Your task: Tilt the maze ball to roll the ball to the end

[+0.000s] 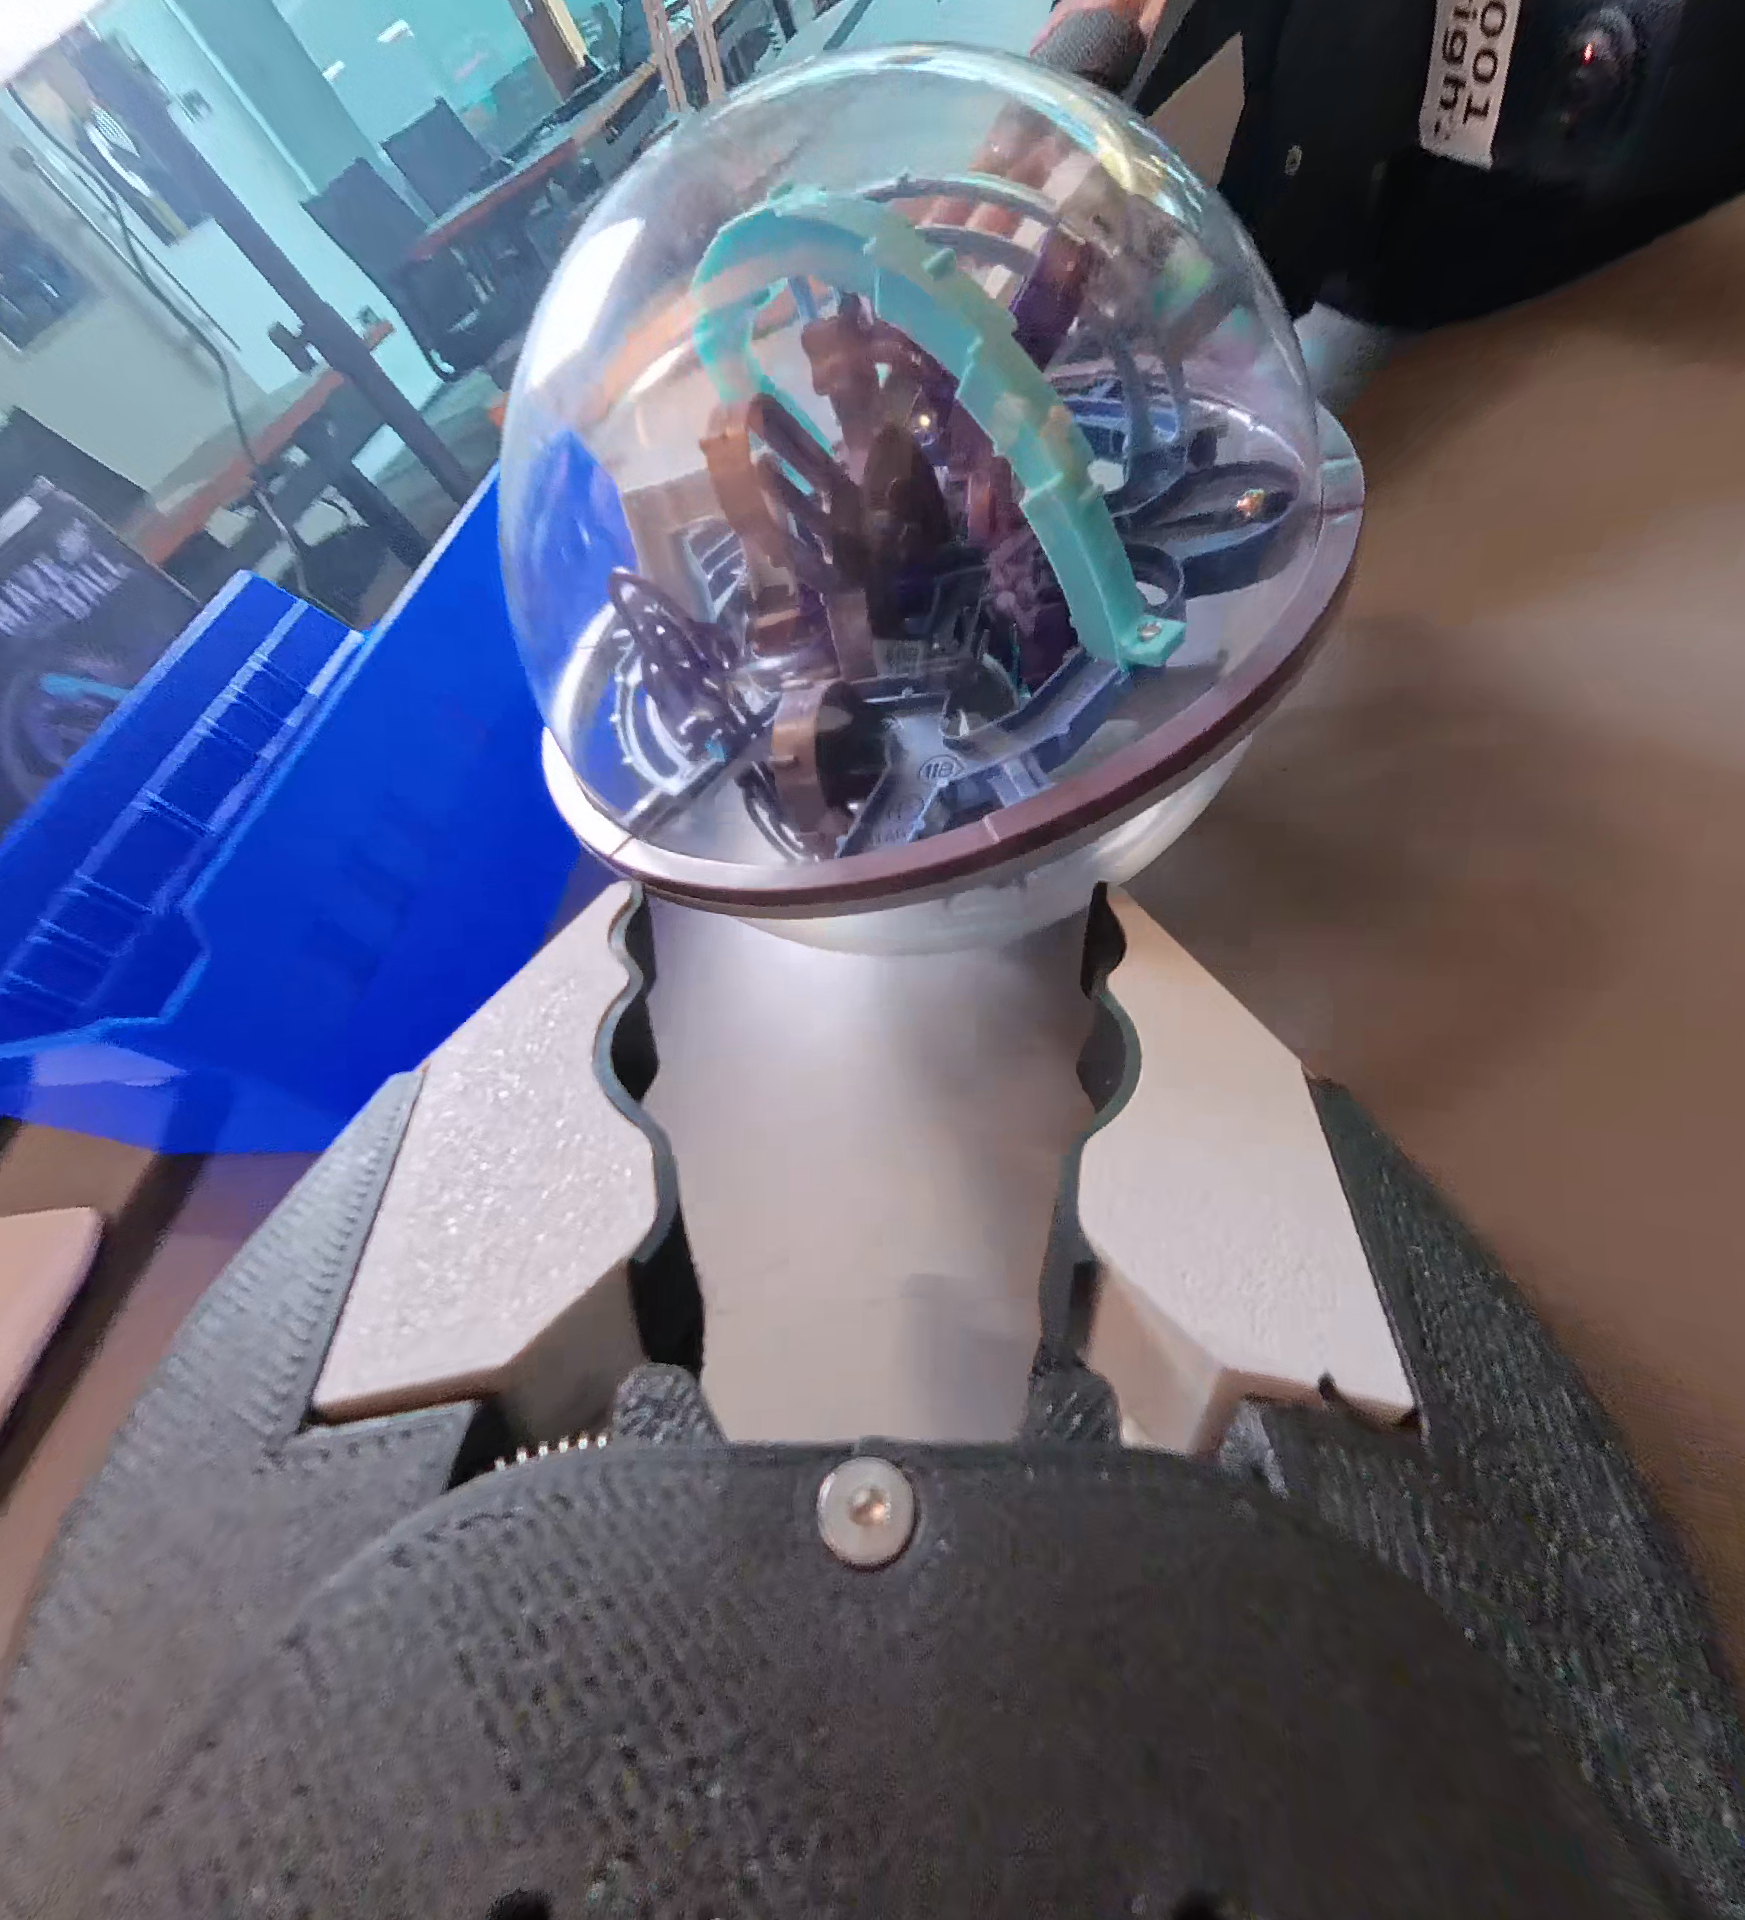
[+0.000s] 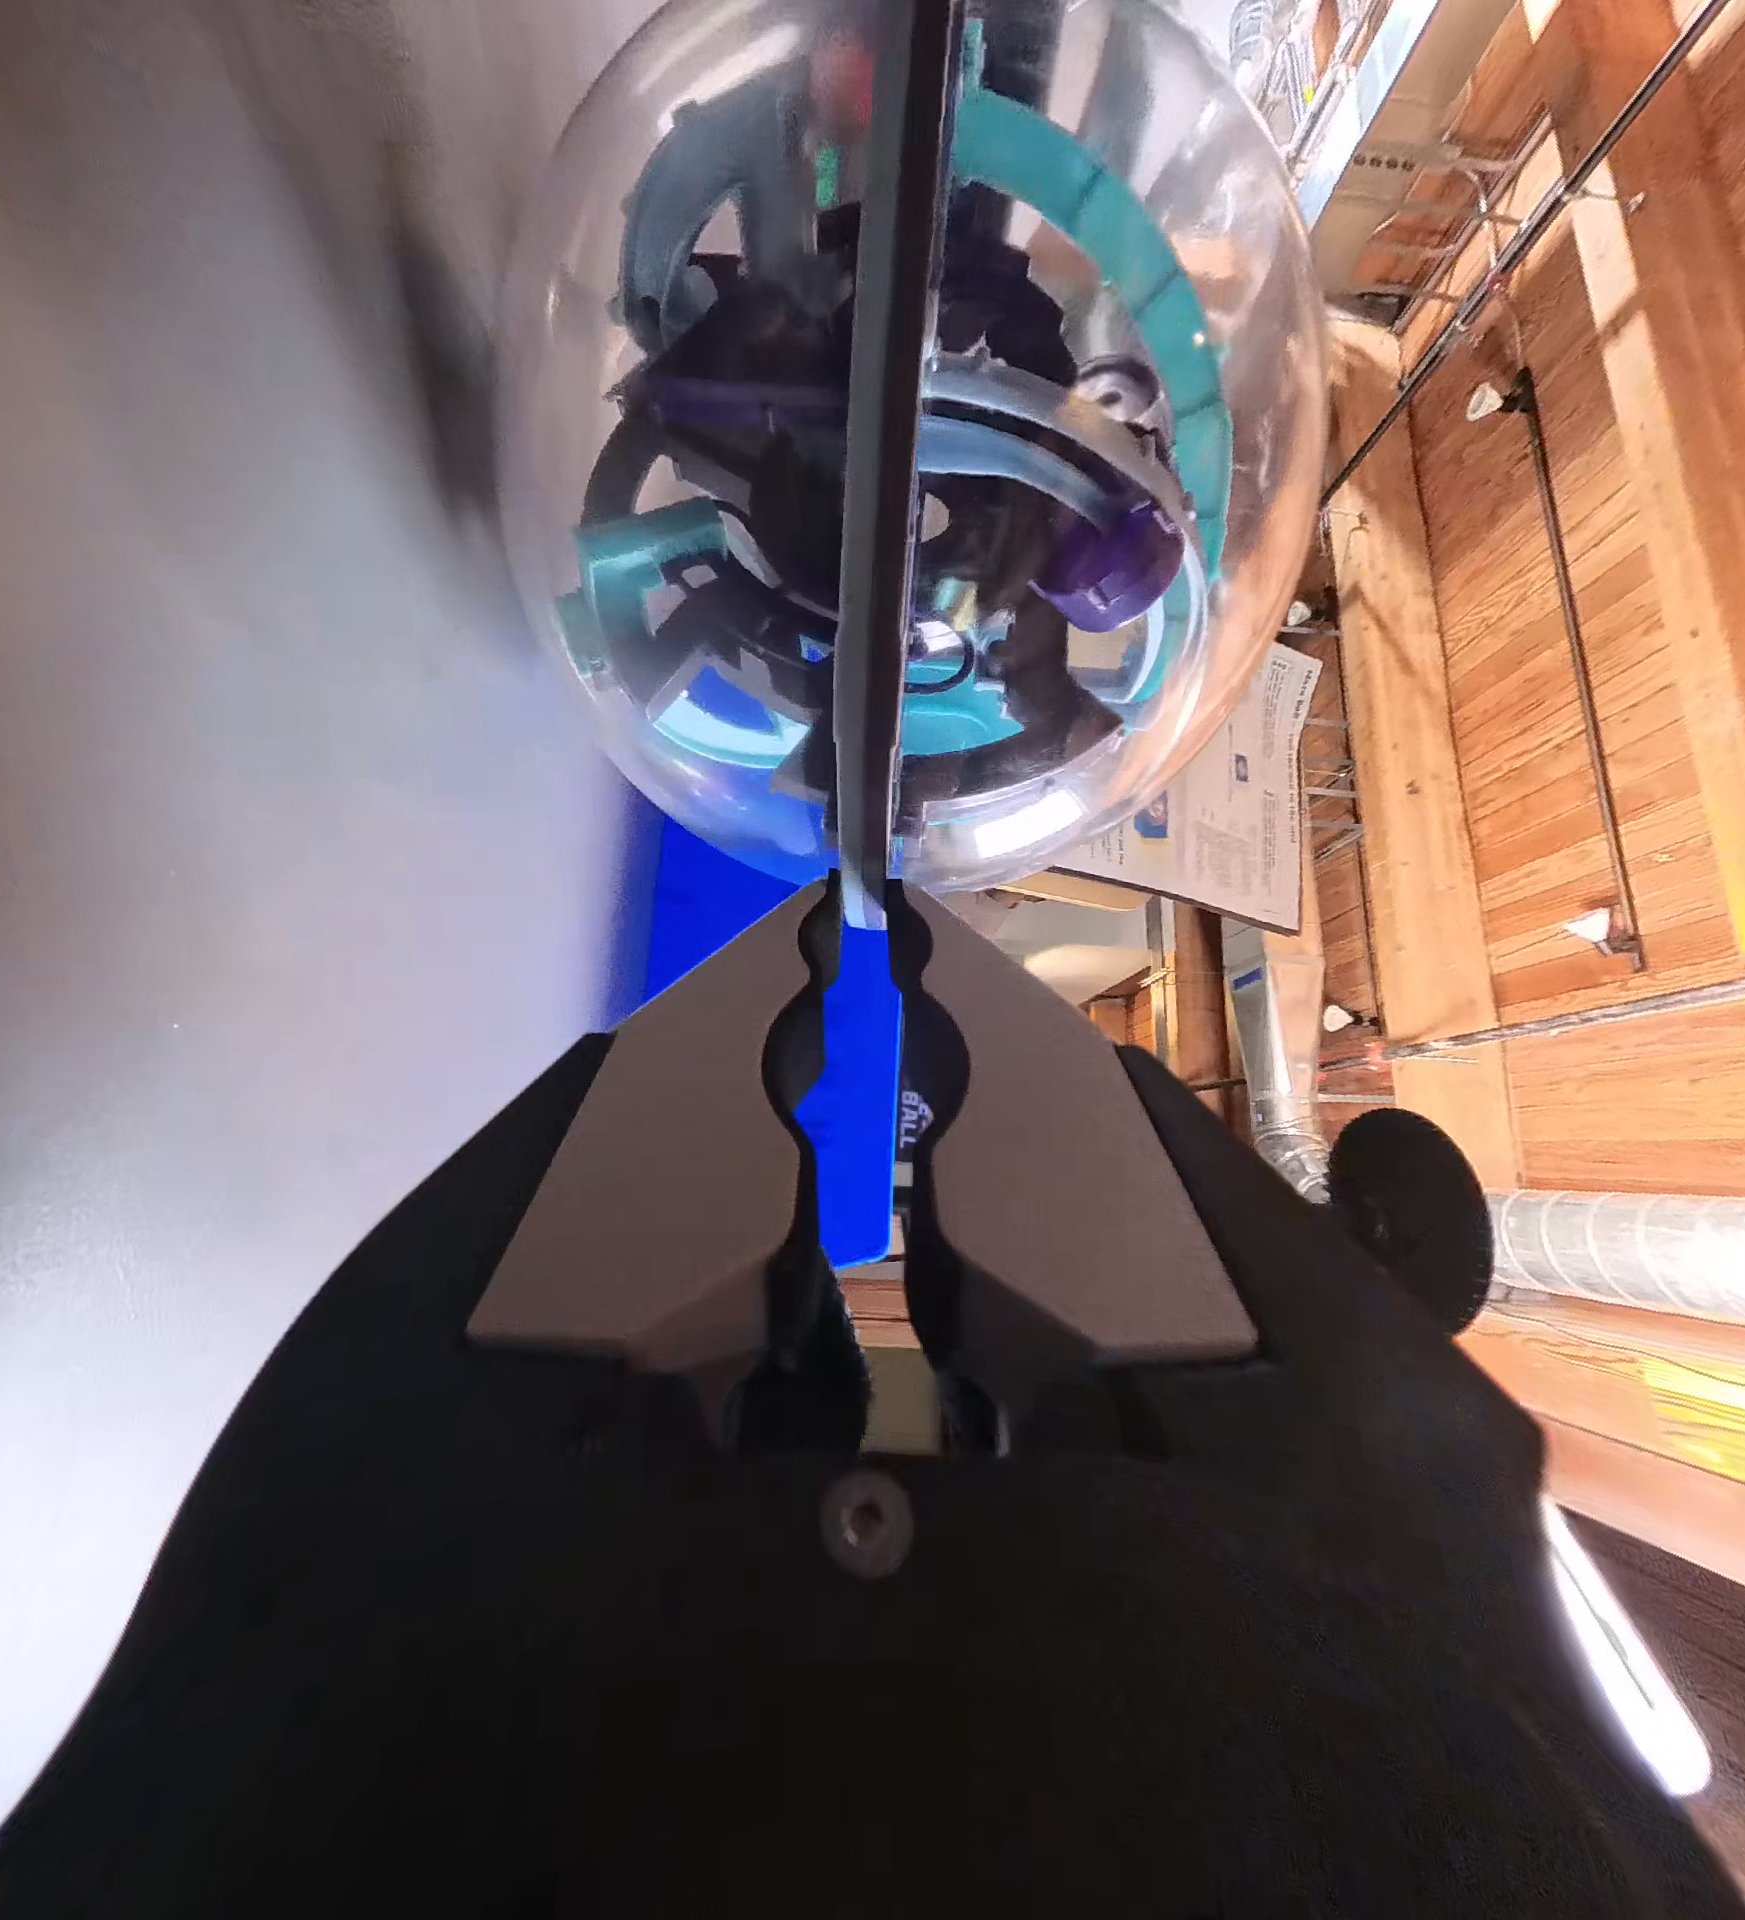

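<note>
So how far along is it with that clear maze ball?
Done: the maze ball is off the table, pinched by its rim between both grippers, left gripper and right gripper. In hand: tilting it. Left: rolling the little ball to the end; I cannot spot it among the tracks.

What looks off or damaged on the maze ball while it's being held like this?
Nothing looks broken or spilled. The maze ball is tilted, its dark rim running on a slant in the left wrist view, which fits the task. The left gripper straddles its silver underside, and the right gripper pinches the rim edge-on.
</note>
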Motion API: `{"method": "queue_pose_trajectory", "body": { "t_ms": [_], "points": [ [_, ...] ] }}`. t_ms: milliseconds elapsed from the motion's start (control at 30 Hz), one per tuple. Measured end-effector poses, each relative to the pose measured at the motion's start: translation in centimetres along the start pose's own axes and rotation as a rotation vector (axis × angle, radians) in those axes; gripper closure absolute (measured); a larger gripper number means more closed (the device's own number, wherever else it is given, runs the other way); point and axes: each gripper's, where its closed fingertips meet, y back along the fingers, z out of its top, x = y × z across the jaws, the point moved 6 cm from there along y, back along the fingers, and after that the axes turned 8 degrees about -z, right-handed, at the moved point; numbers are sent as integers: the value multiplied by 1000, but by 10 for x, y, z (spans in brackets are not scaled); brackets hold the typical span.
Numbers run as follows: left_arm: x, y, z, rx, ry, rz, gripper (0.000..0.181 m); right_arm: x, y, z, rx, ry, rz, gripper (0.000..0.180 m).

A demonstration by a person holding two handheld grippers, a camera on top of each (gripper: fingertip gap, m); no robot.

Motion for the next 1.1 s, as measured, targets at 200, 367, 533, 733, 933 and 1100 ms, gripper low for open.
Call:
{"method": "queue_pose_trajectory", "body": {
  "t_ms": [200, 367, 533, 733, 933, 1100],
  "points": [
    [-9, 5, 6, 78, -251, 140, 119, 1, 1, -2, -9, 42, -10, 174],
    [-17, 4, 7, 121, -374, 210, 130, 1, 1, -3, -9, 57, -17, 173],
    [-20, 7, 8, 122, -452, 247, 158, -4, 1, -6, -3, 72, -31, 173],
    [-24, 5, 12, 118, -506, 277, 163, -2, 2, -10, -1, 68, -24, 174],
    [-31, 3, 18, 110, -543, 290, 167, 0, 4, -14, 18, 29, -21, 174],
    [-39, 2, 22, 126, -616, 307, 169, 0, 4, -13, 35, 2, -2, 174]
  ]
}}
